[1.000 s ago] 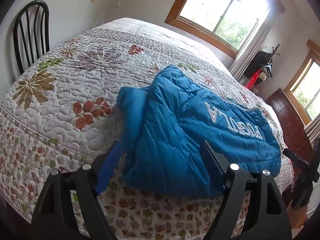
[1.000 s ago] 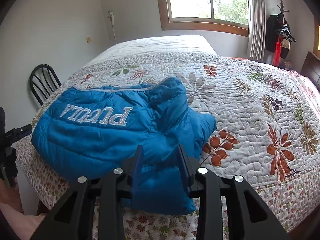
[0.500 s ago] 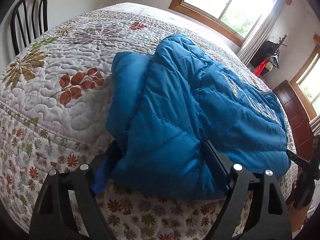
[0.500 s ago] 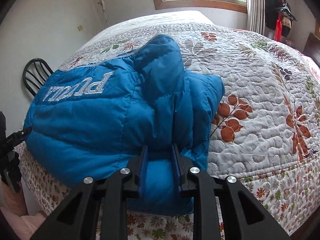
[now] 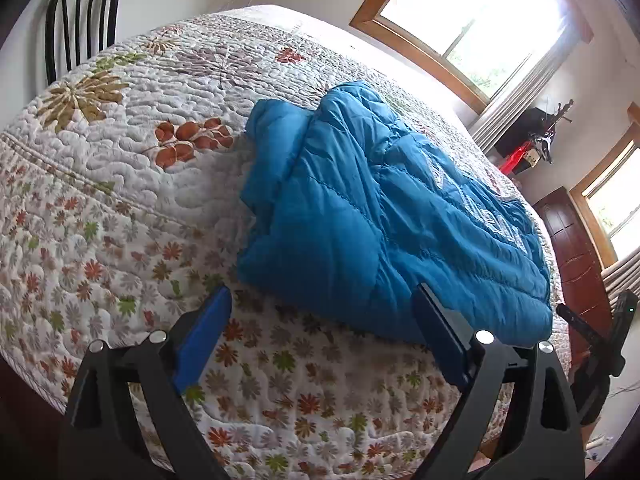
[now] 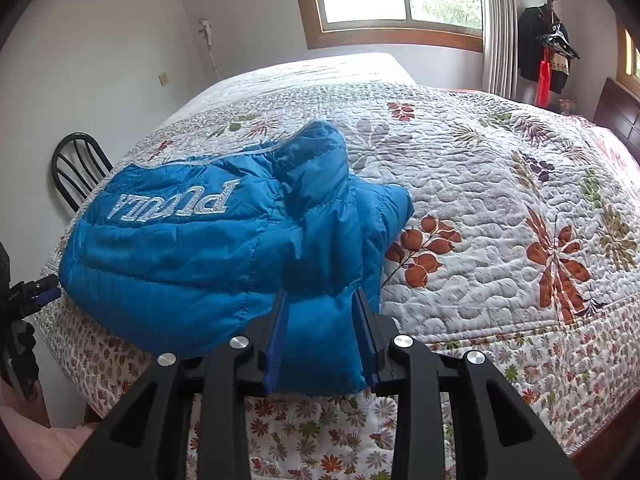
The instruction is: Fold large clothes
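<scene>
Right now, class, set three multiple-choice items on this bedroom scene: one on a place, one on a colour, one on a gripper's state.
1. Where does the jacket lie?
A. on the chair
B. at the quilt's near edge
C. on the floor

2. What colour is the jacket?
A. red
B. green
C. blue

3. How is the left gripper?
A. jaws wide, nothing between them
B. clamped on the jacket
C. closed on the quilt

Answers:
1 B: it rests on the quilt, its hem drooping over the edge.
2 C: the whole shell is blue.
3 A: only quilt shows between its fingers, and the jaws have just been opening.
</scene>
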`<state>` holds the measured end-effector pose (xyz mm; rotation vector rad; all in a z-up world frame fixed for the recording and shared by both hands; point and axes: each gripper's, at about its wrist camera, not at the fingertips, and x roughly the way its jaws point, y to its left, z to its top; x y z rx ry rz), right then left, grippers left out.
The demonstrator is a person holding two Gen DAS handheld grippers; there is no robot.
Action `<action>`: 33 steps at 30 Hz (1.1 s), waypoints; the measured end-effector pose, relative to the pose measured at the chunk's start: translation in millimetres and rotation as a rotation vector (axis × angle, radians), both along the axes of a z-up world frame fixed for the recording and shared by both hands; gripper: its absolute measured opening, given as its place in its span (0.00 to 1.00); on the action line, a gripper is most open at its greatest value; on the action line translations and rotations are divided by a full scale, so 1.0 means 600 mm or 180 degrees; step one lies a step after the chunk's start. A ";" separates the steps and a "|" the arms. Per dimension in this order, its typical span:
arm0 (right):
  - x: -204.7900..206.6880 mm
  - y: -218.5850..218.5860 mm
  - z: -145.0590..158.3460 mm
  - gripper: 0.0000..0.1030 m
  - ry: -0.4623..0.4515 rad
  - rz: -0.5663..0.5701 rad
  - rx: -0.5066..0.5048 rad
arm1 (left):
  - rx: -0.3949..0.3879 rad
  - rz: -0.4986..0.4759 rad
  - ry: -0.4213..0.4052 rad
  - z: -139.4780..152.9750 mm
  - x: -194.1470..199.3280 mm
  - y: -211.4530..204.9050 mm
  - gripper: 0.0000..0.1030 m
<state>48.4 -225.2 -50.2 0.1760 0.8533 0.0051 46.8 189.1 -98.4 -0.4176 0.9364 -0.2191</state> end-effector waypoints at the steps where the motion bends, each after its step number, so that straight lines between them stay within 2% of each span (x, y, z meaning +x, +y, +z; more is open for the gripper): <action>1: -0.002 -0.001 -0.001 0.32 0.0014 -0.0002 -0.0004 | -0.0059 -0.0002 0.0013 -0.003 0.000 -0.002 0.88; 9: -0.003 -0.025 -0.031 0.32 0.0208 -0.0055 0.0095 | -0.0554 0.0087 0.0115 -0.032 0.023 -0.014 0.88; 16: 0.007 -0.039 -0.053 0.32 0.0320 0.0000 0.0289 | -0.0852 0.0262 0.0159 -0.057 0.048 -0.007 0.85; 18: 0.010 -0.044 -0.062 0.35 0.0373 -0.0010 0.0339 | -0.0821 0.0304 0.0163 -0.058 0.052 -0.006 0.79; 22: 0.017 -0.050 -0.081 0.40 0.0461 -0.0006 0.0413 | -0.0742 0.0343 0.0141 -0.059 0.054 -0.007 0.74; 29: 0.020 -0.052 -0.095 0.41 0.0432 0.0025 0.0464 | -0.0629 0.0331 0.0028 -0.066 0.060 -0.005 0.69; 33: 0.019 -0.054 -0.096 0.41 0.0412 0.0027 0.0482 | -0.0645 0.0359 0.0000 -0.066 0.057 -0.004 0.59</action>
